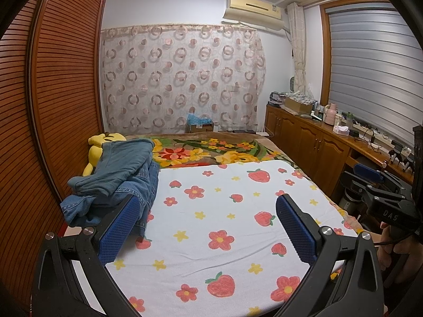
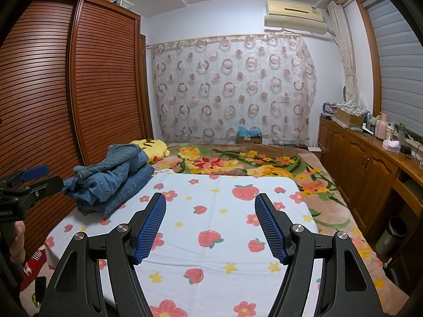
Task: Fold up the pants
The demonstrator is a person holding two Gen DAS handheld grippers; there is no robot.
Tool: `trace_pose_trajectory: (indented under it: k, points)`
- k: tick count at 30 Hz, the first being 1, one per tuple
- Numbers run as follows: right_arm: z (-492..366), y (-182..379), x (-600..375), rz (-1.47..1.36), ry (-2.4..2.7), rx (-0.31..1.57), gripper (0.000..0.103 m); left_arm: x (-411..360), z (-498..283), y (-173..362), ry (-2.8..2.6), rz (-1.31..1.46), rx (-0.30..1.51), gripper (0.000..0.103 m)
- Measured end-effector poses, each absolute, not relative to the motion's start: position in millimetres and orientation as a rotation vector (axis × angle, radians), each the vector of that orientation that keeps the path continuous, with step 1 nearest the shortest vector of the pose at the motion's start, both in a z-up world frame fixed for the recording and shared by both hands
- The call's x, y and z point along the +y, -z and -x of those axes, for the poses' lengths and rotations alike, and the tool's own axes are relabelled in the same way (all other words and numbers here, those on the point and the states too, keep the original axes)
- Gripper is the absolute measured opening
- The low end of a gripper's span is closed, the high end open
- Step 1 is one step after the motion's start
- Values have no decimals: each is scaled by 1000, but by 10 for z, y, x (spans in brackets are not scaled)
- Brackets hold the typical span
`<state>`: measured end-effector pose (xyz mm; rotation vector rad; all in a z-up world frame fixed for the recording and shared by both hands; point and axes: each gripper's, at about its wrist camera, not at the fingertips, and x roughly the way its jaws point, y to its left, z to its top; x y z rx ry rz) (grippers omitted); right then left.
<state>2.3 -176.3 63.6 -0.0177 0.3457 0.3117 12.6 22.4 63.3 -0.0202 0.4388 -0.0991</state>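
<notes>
We see the right gripper (image 2: pixel 210 225) spread wide above the strawberry sheet (image 2: pixel 211 237), the pile of jeans (image 2: pixel 111 182) lying at its far-left corner.

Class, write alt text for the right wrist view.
Open right tongs hover empty over a strawberry-print sheet on a bed; a heap of blue denim pants lies at far left beside a yellow plush toy.

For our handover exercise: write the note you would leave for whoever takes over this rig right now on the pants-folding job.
Left claw: open, empty, over the towel.
Right claw: open, empty, over the same towel.
Jeans: heaped at the towel's far left corner, beside the yellow plush. Neither claw touches them.
Done: nothing folded on the towel.
Left: pull a pair onto the towel, flatten, fold.
</notes>
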Motion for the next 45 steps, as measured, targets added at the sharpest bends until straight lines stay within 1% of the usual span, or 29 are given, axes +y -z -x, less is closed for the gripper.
trace_pose_trajectory:
  k: [45]
  points:
    - [-10,-635,-1760,22,-317,338,72,226,-121,-597,101,21,433,103]
